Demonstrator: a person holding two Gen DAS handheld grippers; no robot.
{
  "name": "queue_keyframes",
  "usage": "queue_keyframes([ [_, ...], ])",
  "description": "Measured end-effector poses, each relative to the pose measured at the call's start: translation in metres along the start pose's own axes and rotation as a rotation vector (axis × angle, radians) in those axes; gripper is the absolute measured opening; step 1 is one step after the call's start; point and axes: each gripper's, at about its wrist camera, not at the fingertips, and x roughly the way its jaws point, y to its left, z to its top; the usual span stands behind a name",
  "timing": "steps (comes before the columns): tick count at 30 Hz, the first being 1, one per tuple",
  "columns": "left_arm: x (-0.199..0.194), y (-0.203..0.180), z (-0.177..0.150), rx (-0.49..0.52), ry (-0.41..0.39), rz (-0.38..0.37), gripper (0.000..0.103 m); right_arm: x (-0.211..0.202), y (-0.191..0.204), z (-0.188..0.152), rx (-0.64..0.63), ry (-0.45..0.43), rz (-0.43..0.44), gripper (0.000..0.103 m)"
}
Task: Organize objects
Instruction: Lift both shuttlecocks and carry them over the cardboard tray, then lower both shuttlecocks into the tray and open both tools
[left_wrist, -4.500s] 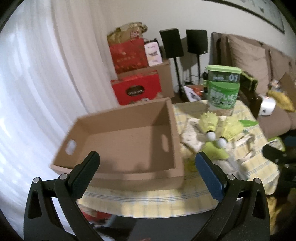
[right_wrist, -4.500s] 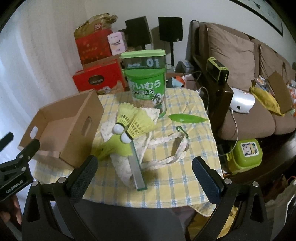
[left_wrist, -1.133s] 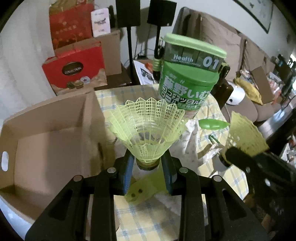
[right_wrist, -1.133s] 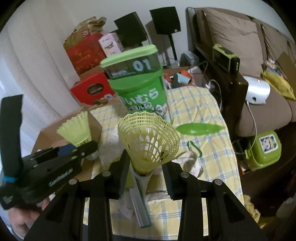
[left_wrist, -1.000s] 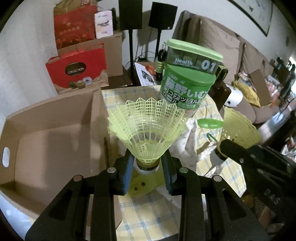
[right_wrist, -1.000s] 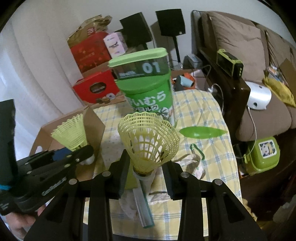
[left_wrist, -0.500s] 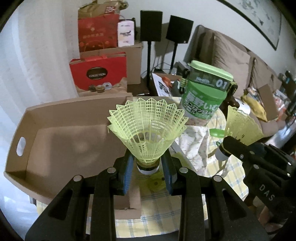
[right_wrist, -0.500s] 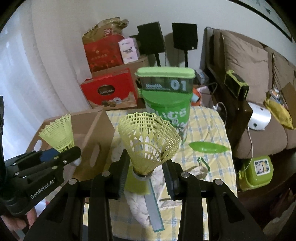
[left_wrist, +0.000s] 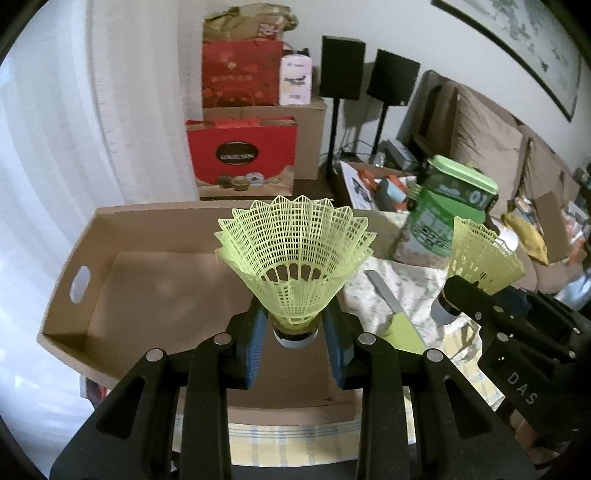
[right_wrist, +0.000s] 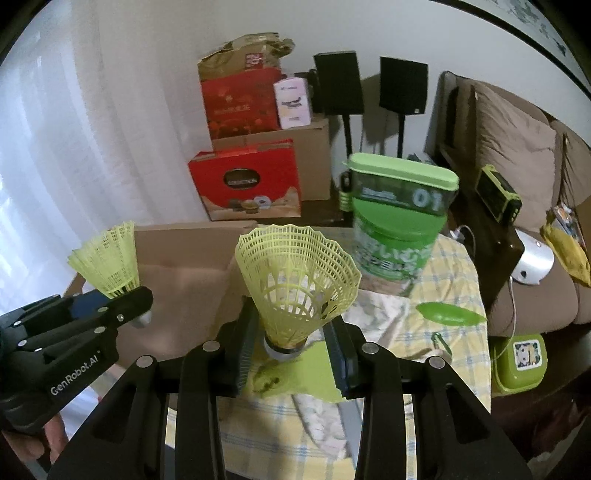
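a: right now, left gripper (left_wrist: 295, 338) — fingers clamped on the cork base of a yellow-green shuttlecock (left_wrist: 293, 258), skirt pointing up and away from the camera.

b: position relative to the cardboard box (left_wrist: 110, 240)?

a: the left wrist view places it in front of the box's open interior, over the near wall. box sits on the surface (right_wrist: 454, 258), which carries a yellow checked cloth; handle cut-out visible in the left wall.

b: other side?

a: right gripper (right_wrist: 291, 347) — fingers closed on the base of a second shuttlecock (right_wrist: 297, 280), skirt up, tilted slightly. it is held to the right of the box, over a floral cloth bag (right_wrist: 373, 306) and a lime-green flat piece (right_wrist: 317, 369) lying on it.

b: remaining items on the surface?

a: green canister (right_wrist: 399, 221) with pale green lid, upright behind the bag; green leaf-shaped piece (right_wrist: 448, 314) to its right; a metal strip (left_wrist: 384, 291) across the bag. both shuttlecocks are off the surface, apart from each other.
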Motion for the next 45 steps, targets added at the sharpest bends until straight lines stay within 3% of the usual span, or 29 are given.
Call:
queue_keyframes([
  [21,0.007,0.072,0.0,-0.075,0.011,0.086,0.028,0.039,0.076,0.013,-0.083,0.044,0.064,0.036],
  [31,0.046,0.073,-0.014,-0.066,0.095,0.076,0.028,0.073,0.078,-0.002,-0.066,0.127,0.09,0.036],
  [41,0.06,0.079,-0.019,-0.074,0.116,0.105,0.028,0.08,0.081,-0.009,-0.086,0.125,0.078,0.039],
  [45,0.059,0.084,-0.02,-0.088,0.111,0.108,0.044,0.078,0.084,-0.008,-0.092,0.125,0.079,0.044],
])
